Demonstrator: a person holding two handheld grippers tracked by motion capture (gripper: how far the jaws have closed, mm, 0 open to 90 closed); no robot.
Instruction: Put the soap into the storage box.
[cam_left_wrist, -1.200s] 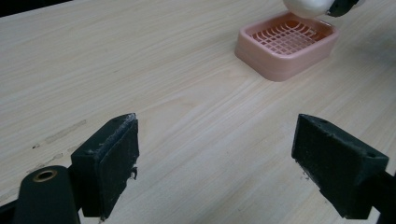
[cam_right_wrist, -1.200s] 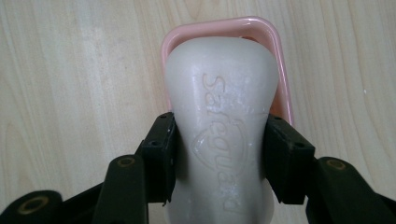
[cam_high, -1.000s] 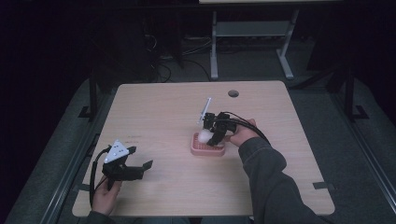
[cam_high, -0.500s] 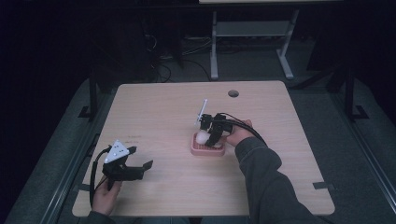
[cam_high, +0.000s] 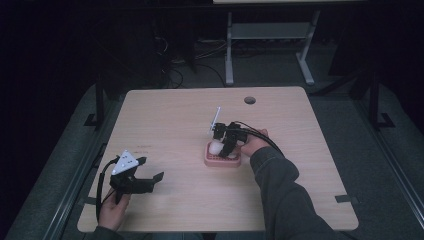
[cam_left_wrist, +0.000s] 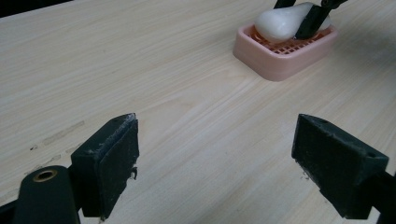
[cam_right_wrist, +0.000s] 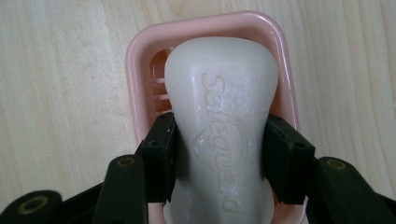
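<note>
Our right gripper (cam_right_wrist: 219, 163) clamps the waisted white soap bar (cam_right_wrist: 223, 130) over the pink slotted dish (cam_right_wrist: 135, 70); slick soap could slip. Left gripper (cam_left_wrist: 224, 158) gapes, holding nothing.

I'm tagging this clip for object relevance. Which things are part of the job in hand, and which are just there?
In the job:
soap, clamped by the right gripper
pink soap dish beneath it

Just there:
left gripper, open and apart over bare table
metal stand behind the table
</note>
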